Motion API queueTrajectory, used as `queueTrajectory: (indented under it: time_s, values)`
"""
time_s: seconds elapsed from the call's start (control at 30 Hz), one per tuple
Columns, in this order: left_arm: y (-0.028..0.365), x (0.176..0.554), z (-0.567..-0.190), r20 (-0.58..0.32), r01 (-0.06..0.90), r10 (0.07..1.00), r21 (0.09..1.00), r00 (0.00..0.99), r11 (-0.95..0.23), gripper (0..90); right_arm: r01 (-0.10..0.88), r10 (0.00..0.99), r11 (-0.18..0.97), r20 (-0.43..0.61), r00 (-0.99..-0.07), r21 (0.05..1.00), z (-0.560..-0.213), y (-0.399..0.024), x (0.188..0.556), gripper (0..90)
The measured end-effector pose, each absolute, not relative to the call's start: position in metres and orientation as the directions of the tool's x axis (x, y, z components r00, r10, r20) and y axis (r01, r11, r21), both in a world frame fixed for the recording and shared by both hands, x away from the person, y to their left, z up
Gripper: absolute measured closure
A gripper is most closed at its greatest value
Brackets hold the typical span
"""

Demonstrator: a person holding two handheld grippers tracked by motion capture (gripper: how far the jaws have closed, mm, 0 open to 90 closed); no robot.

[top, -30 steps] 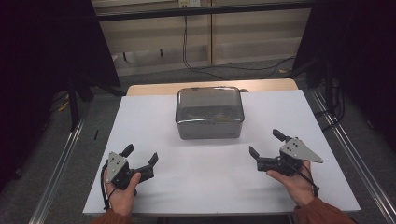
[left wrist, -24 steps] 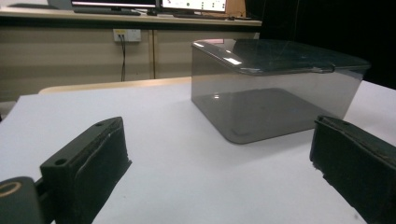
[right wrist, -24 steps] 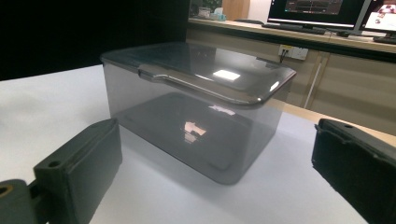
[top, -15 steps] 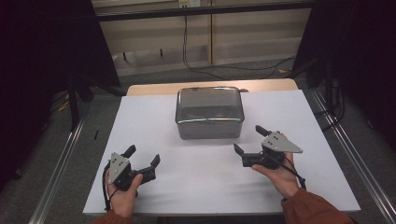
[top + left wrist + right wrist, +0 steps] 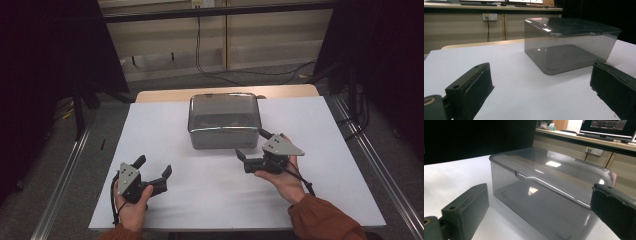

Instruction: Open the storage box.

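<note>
A smoky clear plastic box [image 5: 223, 120] with its lid on sits at the back middle of the white table [image 5: 165, 125]. My right gripper [image 5: 252, 143] is open, just off the box's front right corner; in the right gripper view the box [image 5: 544, 195] looms close between the jaws. Near the front left my left gripper [image 5: 153, 166] rests open on the table, well away from the box [image 5: 569, 45]. Nothing is between either pair of jaws.
Beyond the table's far edge are a wooden strip [image 5: 165, 95], a cabinet front with a wall socket and cables [image 5: 200, 30]. Metal rails [image 5: 370, 165] run along both sides of the table.
My right gripper has moved left and forward toward the box's front right corner. The left gripper has stayed almost still.
</note>
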State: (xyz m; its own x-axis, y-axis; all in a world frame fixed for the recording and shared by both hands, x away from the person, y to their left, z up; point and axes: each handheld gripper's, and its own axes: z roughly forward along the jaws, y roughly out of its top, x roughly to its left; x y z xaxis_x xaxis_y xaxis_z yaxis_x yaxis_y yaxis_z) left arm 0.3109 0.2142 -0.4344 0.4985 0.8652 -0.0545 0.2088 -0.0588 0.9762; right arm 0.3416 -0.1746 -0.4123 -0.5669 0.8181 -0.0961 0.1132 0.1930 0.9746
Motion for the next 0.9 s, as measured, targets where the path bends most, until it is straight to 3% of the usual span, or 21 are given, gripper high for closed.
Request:
queueTrajectory:
  time_s: [0.27, 0.47, 0.67, 0.9]
  values:
    - [0.214, 0.311, -0.434, -0.051, 0.206, 0.868, 0.977, 0.493, -0.06, 3.8, 0.066, 0.796, 0.279, -0.192, -0.574, 0.958, -0.412, -0.159, 0.351, 2.7]
    - [0.215, 0.31, -0.433, -0.053, 0.205, 0.867, 0.977, 0.495, -0.057, 3.8, 0.0, 0.767, 0.398, -0.333, -0.548, 0.917, -0.411, -0.147, 0.356, 6.5]
    - [0.217, 0.311, -0.434, -0.034, 0.224, 0.873, 0.971, 0.486, -0.087, 3.8, -0.09, 0.684, 0.555, -0.516, -0.516, 0.827, -0.412, -0.135, 0.357, 10.1]
    - [0.22, 0.313, -0.434, -0.035, 0.238, 0.871, 0.967, 0.49, -0.096, 3.8, -0.142, 0.601, 0.671, -0.647, -0.47, 0.727, -0.413, -0.122, 0.364, 14.5]
